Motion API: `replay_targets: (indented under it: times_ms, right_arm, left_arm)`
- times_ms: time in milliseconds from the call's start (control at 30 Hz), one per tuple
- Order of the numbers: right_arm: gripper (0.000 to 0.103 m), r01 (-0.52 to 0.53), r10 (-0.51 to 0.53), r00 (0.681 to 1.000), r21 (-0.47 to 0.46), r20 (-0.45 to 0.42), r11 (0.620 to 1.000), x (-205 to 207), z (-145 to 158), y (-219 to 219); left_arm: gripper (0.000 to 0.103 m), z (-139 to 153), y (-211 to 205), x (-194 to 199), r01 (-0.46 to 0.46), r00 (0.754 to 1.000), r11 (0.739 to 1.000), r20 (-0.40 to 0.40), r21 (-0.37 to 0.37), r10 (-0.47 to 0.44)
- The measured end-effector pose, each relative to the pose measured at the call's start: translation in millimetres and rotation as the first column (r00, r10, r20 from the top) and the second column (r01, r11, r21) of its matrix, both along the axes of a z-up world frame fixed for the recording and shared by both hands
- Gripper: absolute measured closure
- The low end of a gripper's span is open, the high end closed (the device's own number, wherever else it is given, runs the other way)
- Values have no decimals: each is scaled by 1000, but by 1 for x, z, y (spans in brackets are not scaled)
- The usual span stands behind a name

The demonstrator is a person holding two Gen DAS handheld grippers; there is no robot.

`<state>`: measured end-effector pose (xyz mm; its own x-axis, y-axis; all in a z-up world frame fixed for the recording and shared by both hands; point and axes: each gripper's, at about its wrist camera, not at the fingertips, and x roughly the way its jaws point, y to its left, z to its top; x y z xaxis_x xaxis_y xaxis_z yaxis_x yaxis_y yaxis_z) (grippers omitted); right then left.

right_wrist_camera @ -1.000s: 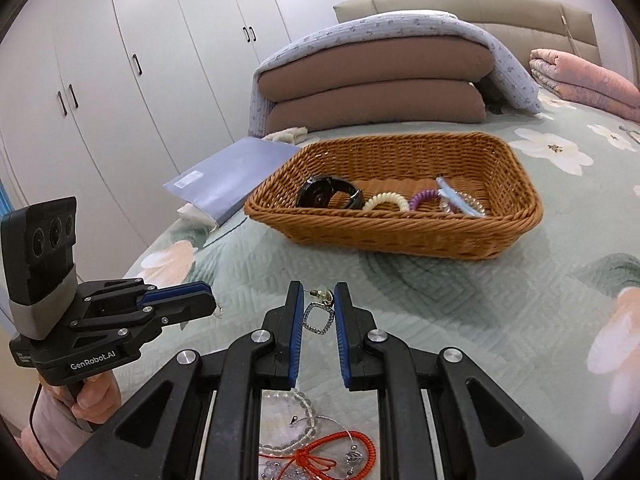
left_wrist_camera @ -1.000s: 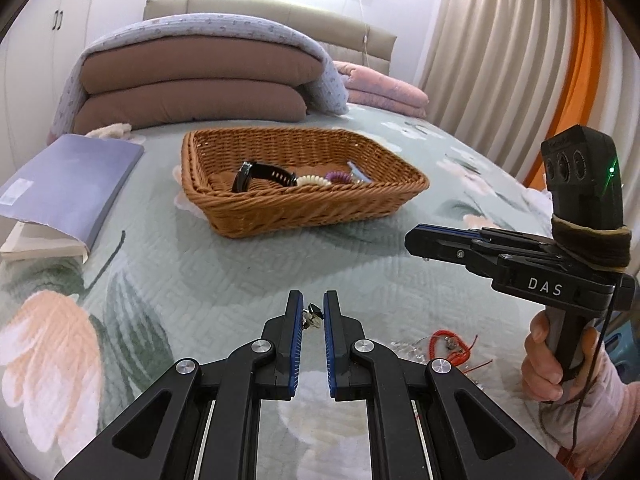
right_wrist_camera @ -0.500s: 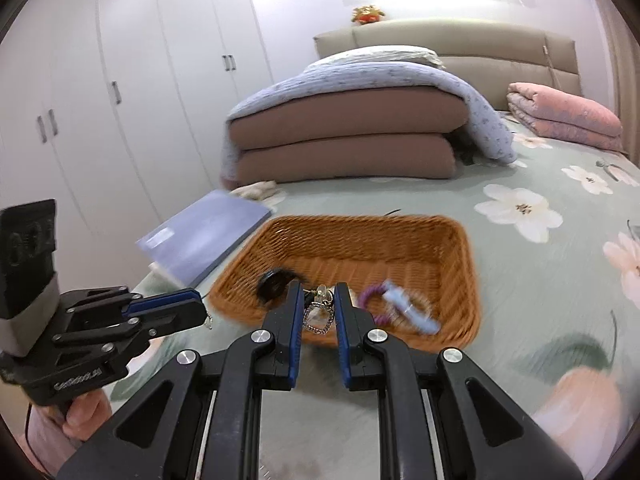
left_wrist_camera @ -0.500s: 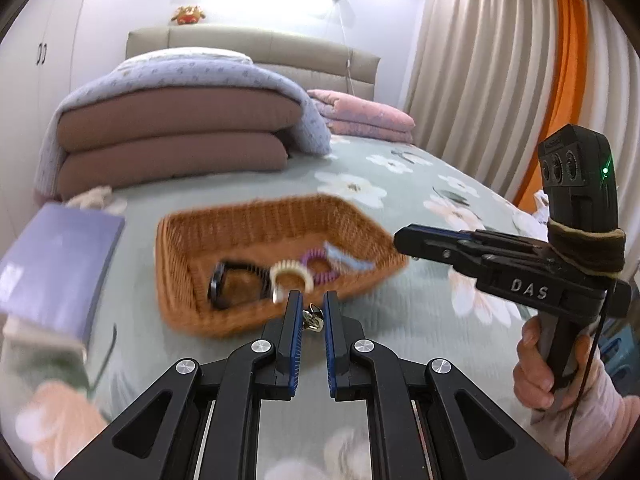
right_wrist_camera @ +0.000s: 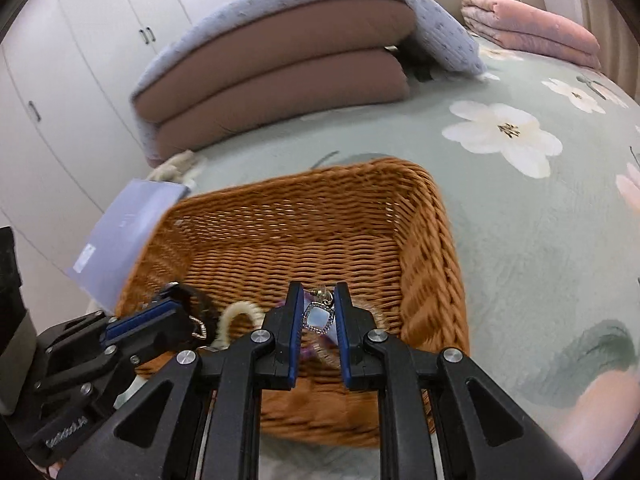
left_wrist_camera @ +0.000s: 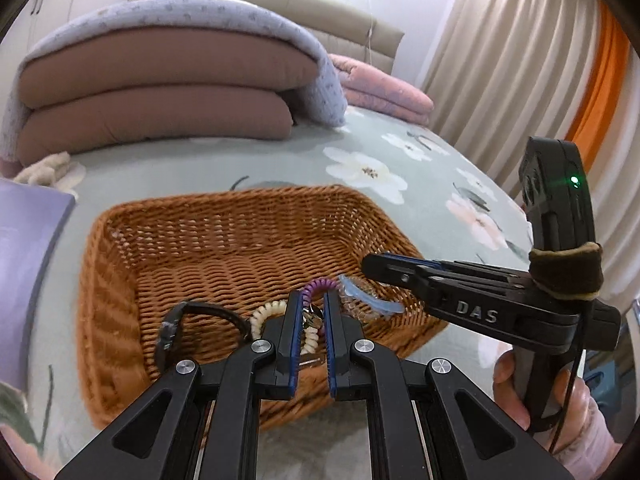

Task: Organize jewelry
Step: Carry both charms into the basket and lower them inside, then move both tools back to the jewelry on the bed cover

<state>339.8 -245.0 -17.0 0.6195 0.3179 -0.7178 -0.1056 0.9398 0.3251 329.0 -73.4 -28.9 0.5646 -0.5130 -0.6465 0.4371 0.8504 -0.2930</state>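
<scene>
While the left gripper [left_wrist_camera: 309, 316] pinches a small earring [left_wrist_camera: 312, 317], the wicker basket [left_wrist_camera: 224, 216] lies just under and ahead of its tips. From the right wrist, the right gripper [right_wrist_camera: 317, 314] clamps a square earring [right_wrist_camera: 319, 317] over the same basket's near part.

Left gripper [left_wrist_camera: 310, 312] pinches a small metallic earring [left_wrist_camera: 311, 317] above the brown woven wicker basket [left_wrist_camera: 112, 280] on the floral green bedspread [left_wrist_camera: 400, 152], right gripper [left_wrist_camera: 370, 266] alongside
</scene>
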Motion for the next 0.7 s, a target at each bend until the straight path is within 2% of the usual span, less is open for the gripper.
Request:
replay_targets:
  times_ms: [133, 167, 233, 267, 300, 700]
  right_arm:
    - [83, -2, 3, 1000, -14, 12, 1000, -3, -1, -3]
    - [79, -6, 6, 1000, -19, 17, 1000, -5, 0, -3]
    - [69, -6, 7, 1000, -35, 30, 999, -9, 3, -2]
    - [66, -6, 8, 999, -44, 37, 999, -11, 4, -1]
    - [66, -8, 10, 999, -50, 39, 999, -12, 5, 0]
    - [66, -56, 59, 996, -35, 66, 998, -47, 15, 8]
  left_arm:
    - [93, -3, -8, 2, -11, 1000, 999, 12, 36, 11]
    - [88, -3, -9, 1, -3, 1000, 999, 8, 41, 3]
    - [73, -3, -10, 0, 20, 1000, 999, -4, 28, -20]
    - [61, -1, -10, -3, 17, 1000, 1000, 7, 25, -17]
    - [58, 1, -9, -4, 10, 1000, 1000, 19, 26, -11]
    - [58, 18, 13, -35, 6, 998, 1000, 67, 0, -6]
